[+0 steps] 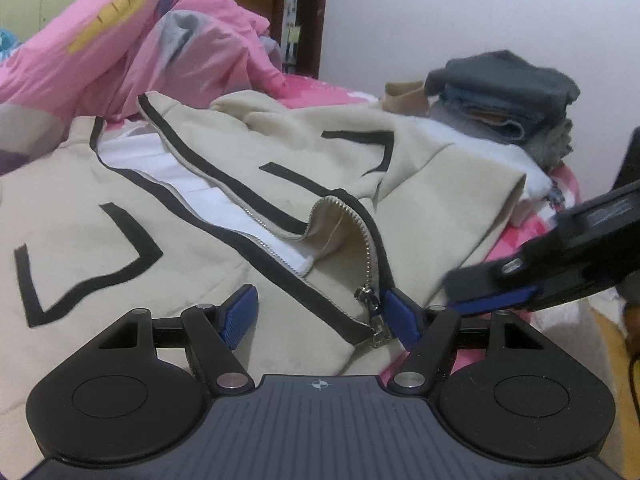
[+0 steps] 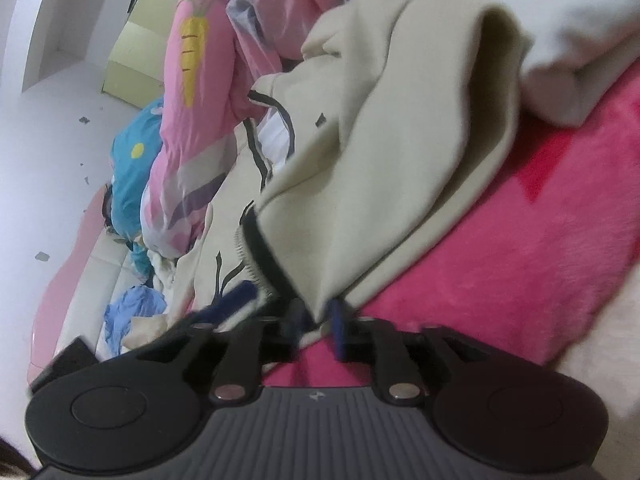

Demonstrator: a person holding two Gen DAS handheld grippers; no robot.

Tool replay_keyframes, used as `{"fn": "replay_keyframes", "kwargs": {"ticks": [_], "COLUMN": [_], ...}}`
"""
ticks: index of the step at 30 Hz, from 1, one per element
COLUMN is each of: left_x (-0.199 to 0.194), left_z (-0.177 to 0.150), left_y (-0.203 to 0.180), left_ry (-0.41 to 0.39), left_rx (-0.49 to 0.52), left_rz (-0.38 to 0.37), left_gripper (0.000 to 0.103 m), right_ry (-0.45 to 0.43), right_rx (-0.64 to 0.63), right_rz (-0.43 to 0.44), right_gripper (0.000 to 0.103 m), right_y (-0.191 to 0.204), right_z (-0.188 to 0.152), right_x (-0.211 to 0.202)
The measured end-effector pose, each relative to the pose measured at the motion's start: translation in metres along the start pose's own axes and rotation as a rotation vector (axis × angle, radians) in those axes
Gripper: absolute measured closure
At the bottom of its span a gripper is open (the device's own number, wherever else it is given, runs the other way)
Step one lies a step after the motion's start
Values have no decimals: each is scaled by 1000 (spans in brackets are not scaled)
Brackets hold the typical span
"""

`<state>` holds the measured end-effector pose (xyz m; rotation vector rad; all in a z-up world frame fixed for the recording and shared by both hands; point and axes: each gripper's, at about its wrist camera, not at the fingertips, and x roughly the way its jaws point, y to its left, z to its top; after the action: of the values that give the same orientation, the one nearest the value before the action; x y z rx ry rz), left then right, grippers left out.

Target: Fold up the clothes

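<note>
A beige zip jacket [image 1: 224,216] with black trim lies unzipped on the pink bed cover, its white lining showing. My left gripper [image 1: 320,316] is open and straddles the bottom hem; the zipper pull [image 1: 370,300] sits just inside its right pad [image 1: 400,316]. From the right, my right gripper [image 1: 492,296] reaches to the jacket's lower corner. In the right wrist view the right gripper [image 2: 318,322] stands partly open with the beige hem corner [image 2: 320,300] hanging between the pads, which do not visibly press on it. The folded-over right side of the jacket [image 2: 400,152] fills that view.
A stack of folded clothes [image 1: 504,100] stands at the far right of the bed. A rumpled pink quilt [image 1: 120,44] with a carrot print is heaped behind the jacket. White fleece [image 2: 580,48] lies beside the jacket. The pink bed cover [image 2: 520,248] is bare to the right.
</note>
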<state>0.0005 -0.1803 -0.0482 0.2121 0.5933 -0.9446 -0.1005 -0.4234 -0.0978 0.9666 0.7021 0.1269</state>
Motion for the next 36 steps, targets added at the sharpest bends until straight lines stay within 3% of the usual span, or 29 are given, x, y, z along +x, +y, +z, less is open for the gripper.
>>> {"fn": "replay_keyframes", "kwargs": {"ticks": [1,4,7,10,12,14,19,23,26,30,32,33,34,36], "left_x": [-1,-2,-2,-2,-3,-4,-7,-8,-8,-6,-6,-7,-6,-7], "left_z": [-1,-5,-9,-11,-13,-16,-26,-29,-32,-34,-34,-35,-36,-36], "left_y": [1,3,5,5,6,6,4,5,5,8,8,8,8,9], "left_ry": [-4,-13,-25,-36,-41,-54,-101,-122,-139,-152,-156,-159,-162,-169], "left_rx": [-3,-16,-35,-34,-40,-52,-57,-45,-35,-26,-23,-18,-16,-15], "left_rz": [-5,-18,-25,-24,-28,-30,-27,-33,-38,-50,-54,-55,-56,-60], "left_gripper": [32,32,32,32,32,32,32,32,32,31,32,32,32,32], "right_ry": [-2,17,5,-55,-39,-1,93,45,2,-39,-57,-66,-75,-145], "right_rx": [-28,-166,-350,-497,-543,-580,-618,-773,-845,-890,-822,-783,-744,-692], "right_rz": [-17,-53,-32,-12,-26,-96,-199,-407,-502,-696,-686,-672,-658,-590], "right_gripper": [55,55,53,34,34,34,38,40,40,35,53,74,86,88], "right_y": [3,27,71,115,137,157,168,174,179,174,167,164,161,163], "right_z": [0,8,28,60,86,115,181,214,230,250,266,274,282,294], "right_x": [-9,-24,-35,-22,6,50,175,269,319,378,377,374,372,346]}}
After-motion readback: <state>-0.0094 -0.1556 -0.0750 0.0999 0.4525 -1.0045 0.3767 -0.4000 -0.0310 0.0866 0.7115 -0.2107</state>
